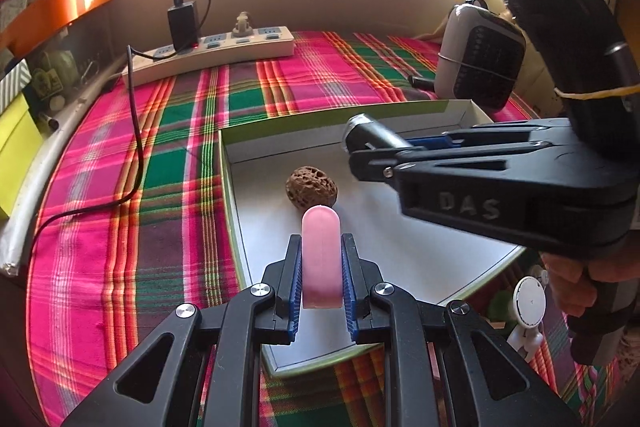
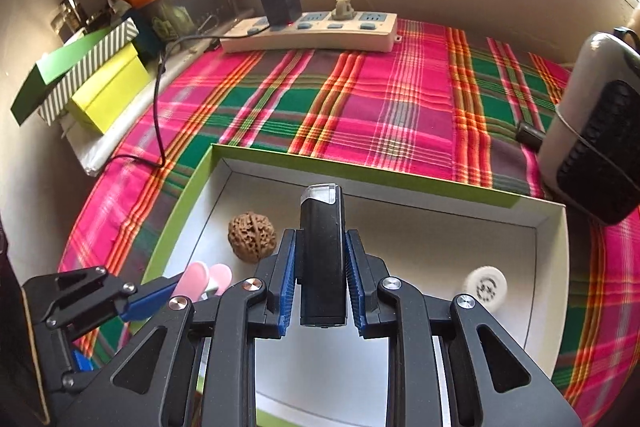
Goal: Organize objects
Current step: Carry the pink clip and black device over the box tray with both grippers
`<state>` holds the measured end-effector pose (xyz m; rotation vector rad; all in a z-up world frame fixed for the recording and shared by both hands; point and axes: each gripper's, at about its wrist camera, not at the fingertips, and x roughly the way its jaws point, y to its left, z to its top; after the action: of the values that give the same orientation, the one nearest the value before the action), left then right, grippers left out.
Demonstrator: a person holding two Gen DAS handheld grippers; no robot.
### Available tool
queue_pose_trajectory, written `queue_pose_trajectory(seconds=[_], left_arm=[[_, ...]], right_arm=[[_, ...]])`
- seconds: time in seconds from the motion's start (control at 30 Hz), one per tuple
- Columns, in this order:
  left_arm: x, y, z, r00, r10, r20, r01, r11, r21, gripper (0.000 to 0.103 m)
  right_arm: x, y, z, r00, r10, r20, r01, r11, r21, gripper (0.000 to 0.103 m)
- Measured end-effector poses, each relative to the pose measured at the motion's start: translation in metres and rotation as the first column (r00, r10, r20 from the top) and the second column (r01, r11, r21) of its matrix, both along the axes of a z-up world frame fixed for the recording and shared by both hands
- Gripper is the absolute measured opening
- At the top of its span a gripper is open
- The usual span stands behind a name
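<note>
1. My left tongs are closed on a pink piece, pads pressed against both its flat sides. Its long axis runs straight ahead along my fingers, rounded end forward.
2. My right tongs are closed on a black stick with a clear cap. It too lies along the fingers, cap end pointing away from me.
3. Both loads hang over the white floor of the box, a shallow tray with a green rim. I judge neither is touching the floor yet, though from these angles the height is hard to read.
4. A walnut sits in the box just ahead of the pink tip, close to the left wall. It is nearer my left tongs than my right.
5. A small white disc lies in the box to the right of my right tongs.
6. The next move turns on the walnut: the pink piece points at it, so I should set it down short of it or beside it.
7. Beyond the box lies the plaid cloth with a power strip at the back.
</note>
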<state>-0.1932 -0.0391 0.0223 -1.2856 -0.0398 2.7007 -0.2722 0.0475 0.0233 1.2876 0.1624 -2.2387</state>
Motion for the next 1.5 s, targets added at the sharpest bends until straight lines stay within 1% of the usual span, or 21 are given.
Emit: queue_pose_trajectory(seconds=[0.07,0.23,0.37,0.47,0.67,0.93,1.33,1.43,1.5], left_arm=[[0.0,0.002,-0.001,1.0,-0.001,-0.005,0.001,1.0,-0.011,0.016],[-0.004,0.004,-0.004,1.0,-0.004,0.005,0.004,1.0,-0.002,0.016],[-0.003,0.006,-0.006,1.0,-0.001,0.002,0.001,1.0,-0.027,0.016],[-0.002,0.005,-0.006,1.0,-0.001,0.0,0.001,1.0,-0.02,0.016],[-0.002,0.007,-0.007,1.0,0.001,-0.003,-0.001,0.999,-0.045,0.016],[-0.003,0.008,-0.007,1.0,0.002,-0.003,-0.002,0.999,-0.045,0.017],[-0.001,0.01,-0.007,1.0,-0.011,-0.005,0.011,0.999,-0.039,0.026],[0.0,0.01,-0.006,1.0,-0.009,-0.005,0.008,0.999,-0.042,0.029],[0.0,0.009,-0.006,1.0,-0.009,-0.004,0.009,0.999,-0.035,0.03]], right_arm=[[-0.002,-0.003,-0.001,1.0,0.005,0.003,-0.005,1.0,0.005,0.024],[-0.005,-0.01,-0.004,1.0,0.004,-0.004,-0.004,0.999,0.042,0.024],[-0.007,-0.012,-0.007,1.0,0.008,0.007,-0.008,0.999,0.043,0.025],[-0.008,-0.013,-0.009,1.0,0.009,0.011,-0.009,0.999,0.046,0.025],[-0.01,-0.015,-0.011,1.0,0.005,0.011,-0.006,0.999,0.048,0.025],[-0.009,-0.015,-0.011,1.0,0.006,0.011,-0.006,0.999,0.043,0.025],[-0.007,-0.015,-0.01,1.0,-0.002,0.014,0.001,0.999,0.034,0.025],[-0.005,-0.014,-0.008,1.0,-0.009,0.011,0.009,1.0,0.024,0.028],[-0.004,-0.013,-0.006,1.0,-0.011,0.008,0.011,1.0,0.017,0.033]])
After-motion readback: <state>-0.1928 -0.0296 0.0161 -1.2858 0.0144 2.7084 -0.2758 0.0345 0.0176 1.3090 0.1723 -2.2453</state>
